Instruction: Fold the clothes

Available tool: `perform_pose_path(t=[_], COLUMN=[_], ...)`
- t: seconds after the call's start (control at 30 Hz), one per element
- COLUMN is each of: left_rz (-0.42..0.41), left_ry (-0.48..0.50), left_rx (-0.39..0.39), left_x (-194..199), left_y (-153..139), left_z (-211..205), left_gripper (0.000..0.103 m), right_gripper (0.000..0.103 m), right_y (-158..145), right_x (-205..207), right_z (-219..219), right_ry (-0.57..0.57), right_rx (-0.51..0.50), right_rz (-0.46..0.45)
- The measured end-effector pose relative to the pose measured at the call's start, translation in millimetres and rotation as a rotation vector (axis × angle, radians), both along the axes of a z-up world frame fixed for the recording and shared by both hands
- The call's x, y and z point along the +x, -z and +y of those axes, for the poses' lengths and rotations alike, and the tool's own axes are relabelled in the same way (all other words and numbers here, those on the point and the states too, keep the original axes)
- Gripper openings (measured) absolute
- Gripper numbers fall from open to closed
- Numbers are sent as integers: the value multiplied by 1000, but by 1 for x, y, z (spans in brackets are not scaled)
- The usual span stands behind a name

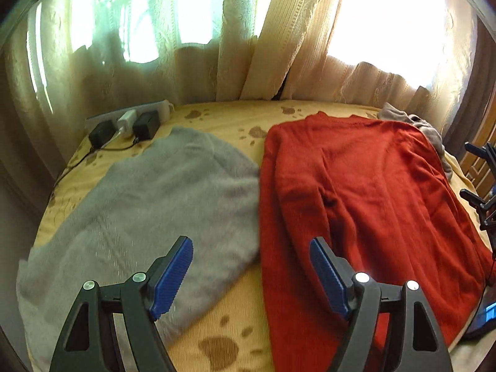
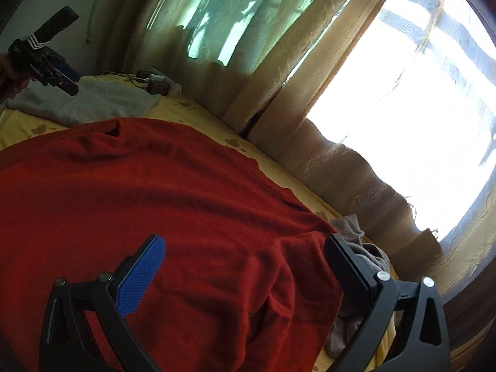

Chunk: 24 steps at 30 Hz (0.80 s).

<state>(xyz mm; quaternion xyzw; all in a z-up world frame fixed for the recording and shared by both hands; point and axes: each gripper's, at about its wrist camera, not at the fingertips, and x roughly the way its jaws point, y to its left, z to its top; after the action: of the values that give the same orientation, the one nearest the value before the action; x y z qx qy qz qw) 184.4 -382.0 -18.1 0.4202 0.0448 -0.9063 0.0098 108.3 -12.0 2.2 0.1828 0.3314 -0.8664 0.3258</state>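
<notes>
The red sweater (image 1: 365,192) lay spread on the yellow bedsheet (image 1: 235,303) beside a grey garment (image 1: 148,204), soft and limp, so with your left gripper (image 1: 251,276) and right gripper (image 2: 245,279) both spread and empty, a hem corner looked your best hold.

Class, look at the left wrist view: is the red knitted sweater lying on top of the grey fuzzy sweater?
No: the red knitted sweater lies spread beside the grey fuzzy sweater on the yellow patterned bedsheet, their edges meeting without overlap.

Grey garment (image 2: 356,279) mostly hidden under red sweater (image 2: 155,201).
</notes>
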Motion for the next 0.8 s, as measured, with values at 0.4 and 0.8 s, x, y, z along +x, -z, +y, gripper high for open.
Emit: perform_pose_path(t=[0.4,0.8], left_rz=[-103,-117], left_ry=[0,5], left_rx=[226,110], left_x=[101,112], left_y=[61,74], left_z=[12,53], left_gripper=[80,79], right_gripper=[103,103], right_y=[26,31], right_x=[105,83], right_z=[-92,-78], right_ry=[-344,-200], right_rx=[33,-75], right_rz=[18,-21])
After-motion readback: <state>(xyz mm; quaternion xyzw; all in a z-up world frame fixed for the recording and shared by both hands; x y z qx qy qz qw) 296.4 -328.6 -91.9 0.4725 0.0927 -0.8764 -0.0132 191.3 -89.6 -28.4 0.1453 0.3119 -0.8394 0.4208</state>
